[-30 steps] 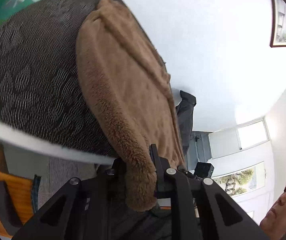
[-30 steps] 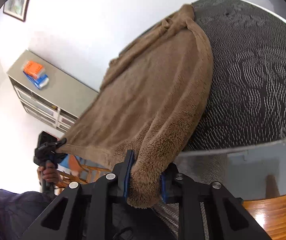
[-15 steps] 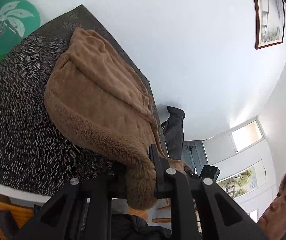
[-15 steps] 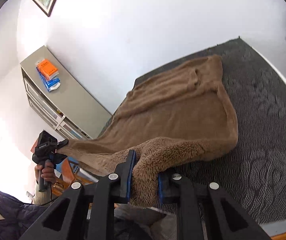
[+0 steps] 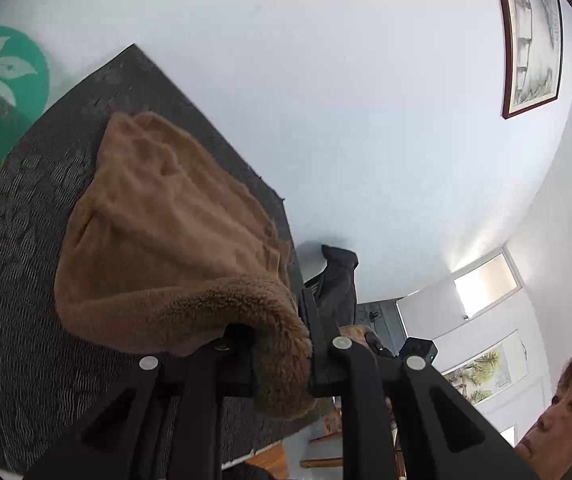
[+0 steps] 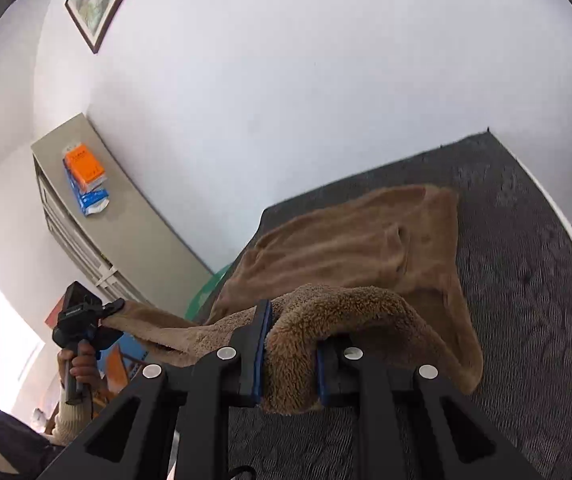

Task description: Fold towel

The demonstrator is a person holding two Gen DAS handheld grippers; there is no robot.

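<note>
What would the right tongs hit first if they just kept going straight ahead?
Probably the towel itself: the right tongs already grip its near edge, and the rest lies ahead on the dark mat, with the white wall behind. Depth is hard to judge.

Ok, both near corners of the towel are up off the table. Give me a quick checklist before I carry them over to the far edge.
1. Left gripper clamped on its towel corner: ok, fabric bunched between the fingers.
2. Right gripper clamped on its corner: ok, pile wedged between the blue pads.
3. Edge between the two grippers taut: not ok, it sags in the right wrist view.
4. Far edge lying flat on the table mat: not ok, it looks wrinkled and rumpled.
5. Mat beyond the towel free for landing: ok, bare strip visible.
6. Far corners squared up: cannot tell.
</note>
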